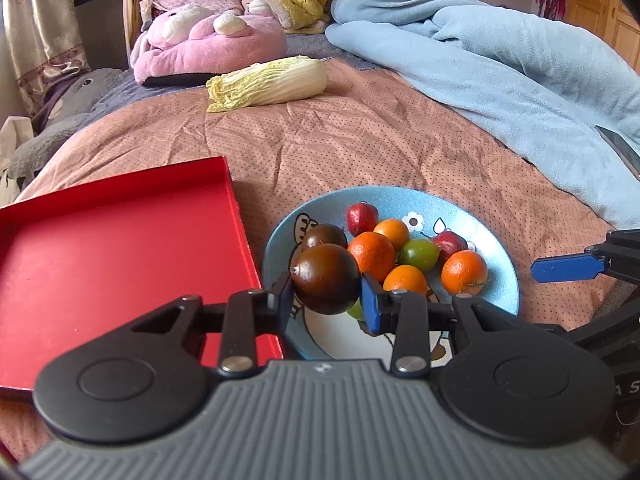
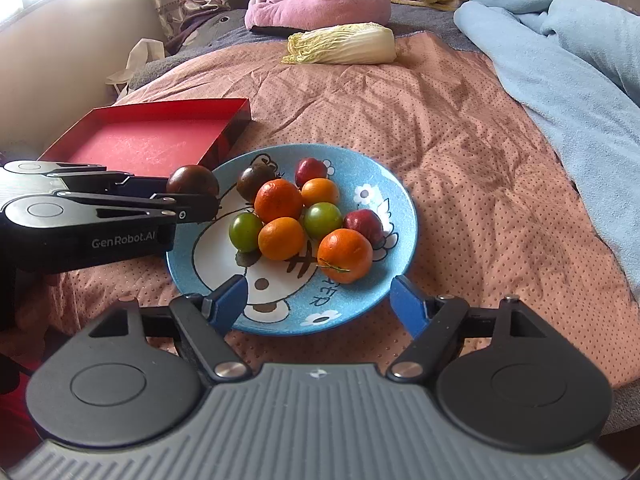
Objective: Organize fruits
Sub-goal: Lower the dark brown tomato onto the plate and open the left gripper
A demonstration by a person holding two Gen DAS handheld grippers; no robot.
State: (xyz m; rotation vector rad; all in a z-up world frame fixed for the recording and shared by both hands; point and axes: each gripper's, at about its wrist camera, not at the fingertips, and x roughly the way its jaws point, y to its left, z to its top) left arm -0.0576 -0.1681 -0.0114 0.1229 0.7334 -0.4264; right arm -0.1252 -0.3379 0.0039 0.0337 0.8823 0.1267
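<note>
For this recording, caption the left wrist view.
Left gripper grips a dark tomato above the blue plate, beside the red tray.

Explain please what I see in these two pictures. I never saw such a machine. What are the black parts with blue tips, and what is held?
These are two hand-held grippers, each with a camera looking along its fingers. The left camera shows the left gripper shut on a dark tomato. The right camera shows the right gripper open, holding nothing, near the blue plate. The plate holds oranges, green and red fruits, and another dark tomato. Beside it on the bed lies a red tray, with a cabbage farther back.
</note>
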